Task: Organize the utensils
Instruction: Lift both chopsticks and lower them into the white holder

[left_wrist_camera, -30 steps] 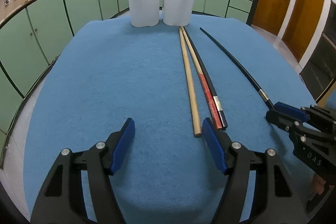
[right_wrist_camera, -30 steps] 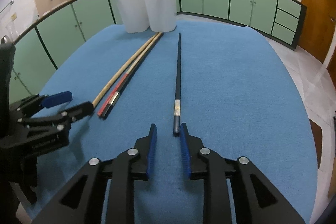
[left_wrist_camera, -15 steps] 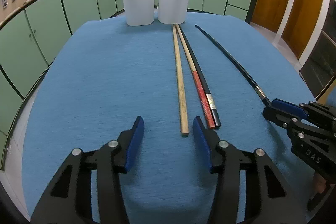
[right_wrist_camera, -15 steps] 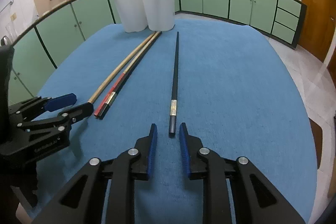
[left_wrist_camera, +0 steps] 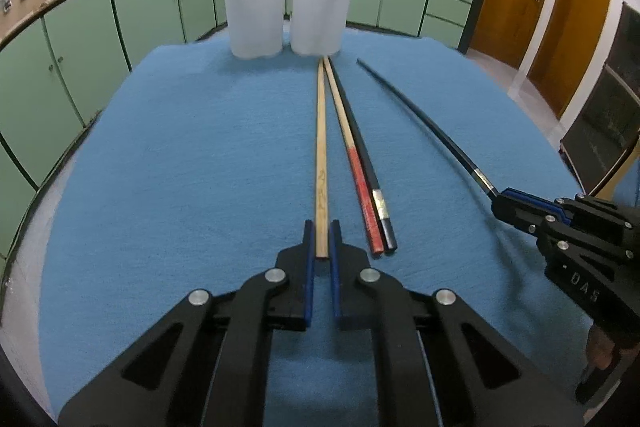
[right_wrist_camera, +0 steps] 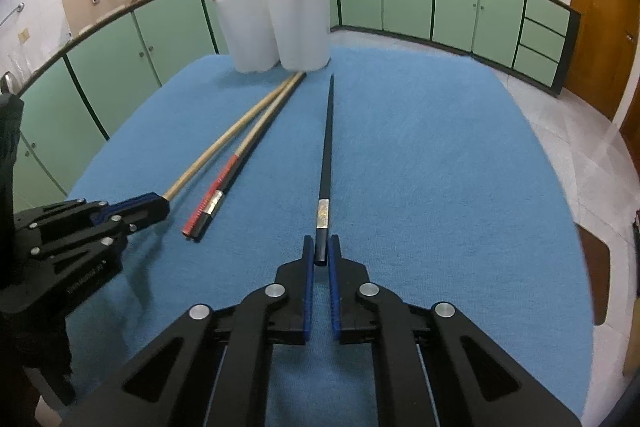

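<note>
My left claw (left_wrist_camera: pixel 321 241) pinches the near end of the wooden chopstick (left_wrist_camera: pixel 321 155); my right claw (right_wrist_camera: pixel 321 251) pinches the near end of the black chopstick (right_wrist_camera: pixel 326 163). Both sticks lie on the blue bench (left_wrist_camera: pixel 180 167), a red-and-black pair (left_wrist_camera: pixel 360 163) between them. Beyond stand two white cups (left_wrist_camera: pixel 284 11).

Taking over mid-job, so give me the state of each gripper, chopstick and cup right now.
left gripper: shut on wooden chopstick, lying flat
right gripper: shut on black chopstick, lying flat
red-ended chopstick: loose on cloth
second black chopstick: loose beside it
white cups: upright, holding chopsticks
</note>
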Demonstrator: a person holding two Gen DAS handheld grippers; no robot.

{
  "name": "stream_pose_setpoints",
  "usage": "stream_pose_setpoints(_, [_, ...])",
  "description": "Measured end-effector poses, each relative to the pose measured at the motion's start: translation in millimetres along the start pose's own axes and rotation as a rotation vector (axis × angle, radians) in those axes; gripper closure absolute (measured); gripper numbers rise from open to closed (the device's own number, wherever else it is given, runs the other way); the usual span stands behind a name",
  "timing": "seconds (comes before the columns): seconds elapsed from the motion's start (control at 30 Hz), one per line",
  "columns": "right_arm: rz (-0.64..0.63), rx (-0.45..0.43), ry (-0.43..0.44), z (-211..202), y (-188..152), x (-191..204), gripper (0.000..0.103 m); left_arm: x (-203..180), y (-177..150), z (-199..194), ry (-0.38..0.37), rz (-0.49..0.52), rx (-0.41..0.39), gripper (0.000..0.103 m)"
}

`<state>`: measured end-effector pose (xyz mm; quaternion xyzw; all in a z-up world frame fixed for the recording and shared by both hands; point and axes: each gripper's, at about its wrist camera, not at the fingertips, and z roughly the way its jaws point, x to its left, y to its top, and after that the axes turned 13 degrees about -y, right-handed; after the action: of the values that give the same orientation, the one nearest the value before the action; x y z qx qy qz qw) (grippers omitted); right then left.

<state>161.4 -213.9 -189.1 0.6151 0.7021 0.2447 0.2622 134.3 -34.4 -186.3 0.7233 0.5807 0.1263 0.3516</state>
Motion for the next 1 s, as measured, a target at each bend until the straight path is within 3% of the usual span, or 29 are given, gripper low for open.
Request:
stream_pose_setpoints(0.53, [-0.009,-0.219,0.025,-89.4,81.1,-22.2,0.097,-20.5,77.2,-120.2,-0.032,0.099,-0.271,0.097])
stream_pose_setpoints(0.77, [0.005,-0.264,0.067,-109.4,121.2,-24.0,0.097,-25.0,109.2,-138.9,-0.047,0.129,-0.336,0.097])
stream_pose_setpoints(1.0, [-0.063,-0.297,0.092,-118.9,155.2,-11.0,0.097,-26.9,125.9,-144.7,-0.062,0.160,-0.367,0.097])
